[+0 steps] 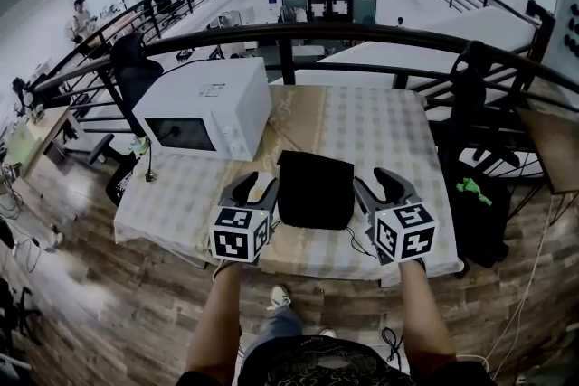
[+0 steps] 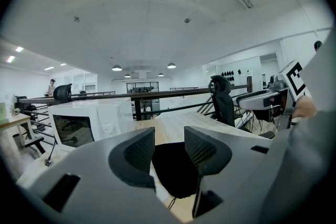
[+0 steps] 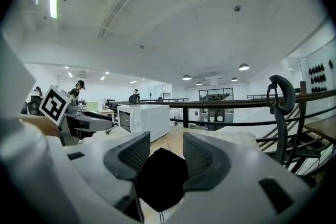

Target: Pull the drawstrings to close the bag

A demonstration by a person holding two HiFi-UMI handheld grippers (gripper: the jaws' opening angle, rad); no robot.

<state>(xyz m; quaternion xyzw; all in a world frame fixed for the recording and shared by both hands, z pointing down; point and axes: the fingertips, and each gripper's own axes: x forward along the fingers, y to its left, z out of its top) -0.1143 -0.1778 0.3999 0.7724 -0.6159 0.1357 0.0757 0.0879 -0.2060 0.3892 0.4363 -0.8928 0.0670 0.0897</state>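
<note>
one black fabric drawstring bag [image 1: 315, 190] laid flat on one checked-cloth table [image 1: 380, 131], flanked by two grippers, left gripper [image 1: 258, 185] and right gripper [image 1: 375, 181] both held with jaws apart, nothing clamped, one white microwave [image 1: 210, 107] set beyond

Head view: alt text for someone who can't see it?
A black bag lies on a checked table between the open left gripper and open right gripper. A white microwave stands to its left.

Checked-cloth table [image 1: 380, 131] | white microwave [image 1: 204, 108] | black railing [image 1: 362, 36] — wood floor [image 1: 90, 285] | ceiling lights [image 2: 116, 67]
</note>
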